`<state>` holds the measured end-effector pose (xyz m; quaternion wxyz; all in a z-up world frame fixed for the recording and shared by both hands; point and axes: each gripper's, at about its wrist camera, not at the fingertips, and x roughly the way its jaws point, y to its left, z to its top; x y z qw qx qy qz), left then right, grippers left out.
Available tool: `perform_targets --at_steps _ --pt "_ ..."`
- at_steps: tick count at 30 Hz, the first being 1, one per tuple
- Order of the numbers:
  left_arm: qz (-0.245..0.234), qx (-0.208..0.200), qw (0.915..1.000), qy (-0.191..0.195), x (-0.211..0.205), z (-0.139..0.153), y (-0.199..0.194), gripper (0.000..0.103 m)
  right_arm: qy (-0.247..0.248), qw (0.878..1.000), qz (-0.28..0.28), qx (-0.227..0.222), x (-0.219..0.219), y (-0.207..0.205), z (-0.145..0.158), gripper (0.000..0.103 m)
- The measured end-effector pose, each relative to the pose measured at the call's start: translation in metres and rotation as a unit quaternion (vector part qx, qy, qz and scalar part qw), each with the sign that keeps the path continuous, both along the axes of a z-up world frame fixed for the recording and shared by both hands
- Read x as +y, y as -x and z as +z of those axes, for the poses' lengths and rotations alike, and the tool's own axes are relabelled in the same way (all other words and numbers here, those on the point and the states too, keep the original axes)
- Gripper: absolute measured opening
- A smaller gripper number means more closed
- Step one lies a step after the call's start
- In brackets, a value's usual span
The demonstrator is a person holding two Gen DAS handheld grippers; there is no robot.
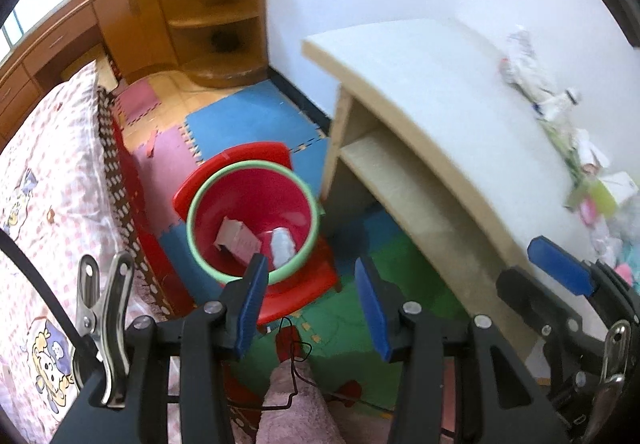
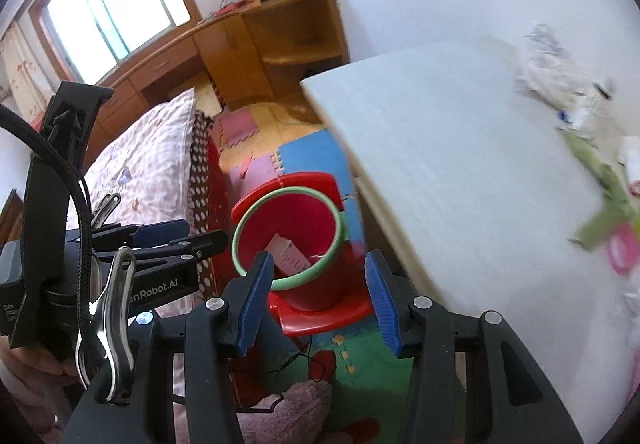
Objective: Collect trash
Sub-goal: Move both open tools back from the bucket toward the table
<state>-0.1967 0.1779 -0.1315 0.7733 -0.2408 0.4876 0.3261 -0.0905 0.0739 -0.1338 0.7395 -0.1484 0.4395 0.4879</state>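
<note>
my left claw (image 1: 312,308) and right claw (image 2: 316,304) are both open and hold nothing. the pile of crumpled paper and wrapper trash (image 1: 560,116) lies on the pale surface (image 1: 420,84), up and to the right, nearer my right claw.

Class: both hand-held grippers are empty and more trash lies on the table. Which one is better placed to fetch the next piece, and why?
Probably the right hand-held gripper: it is on the table side, nearer the trash pile; the left hand-held gripper is on the bed side.

A home bedroom: quilted bed (image 1: 44,172), wooden desk (image 2: 224,44), foam floor mats (image 1: 256,112).
</note>
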Motion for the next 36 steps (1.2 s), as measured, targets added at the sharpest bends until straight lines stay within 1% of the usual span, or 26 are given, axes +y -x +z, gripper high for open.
perform_targets --at_steps 5,12,20,26,30,36 --pt "-0.029 -0.012 0.9995 -0.01 -0.028 0.018 -0.023 0.047 -0.009 0.999 -0.033 -0.01 -0.041 -0.013 0.018 0.049" --pt "-0.075 -0.029 0.9966 -0.017 -0.068 0.039 -0.055 0.047 -0.019 0.996 -0.085 -0.025 -0.1 -0.03 0.045 0.049" --pt "-0.135 -0.043 0.9898 -0.017 -0.108 0.06 -0.091 0.047 -0.021 0.986 -0.163 -0.032 -0.16 -0.042 0.064 0.049" --pt "-0.189 -0.047 0.9809 -0.008 -0.13 0.07 -0.12 0.047 -0.019 0.973 -0.227 -0.023 -0.191 -0.051 0.066 0.049" --pt "-0.229 -0.053 0.9719 -0.001 -0.144 0.071 -0.141 0.047 -0.011 0.963 -0.266 -0.03 -0.209 -0.055 0.068 0.049" --pt "-0.286 -0.058 0.9563 0.02 -0.162 0.065 -0.168 0.047 0.0 0.945 -0.327 -0.019 -0.232 -0.062 0.061 0.049"
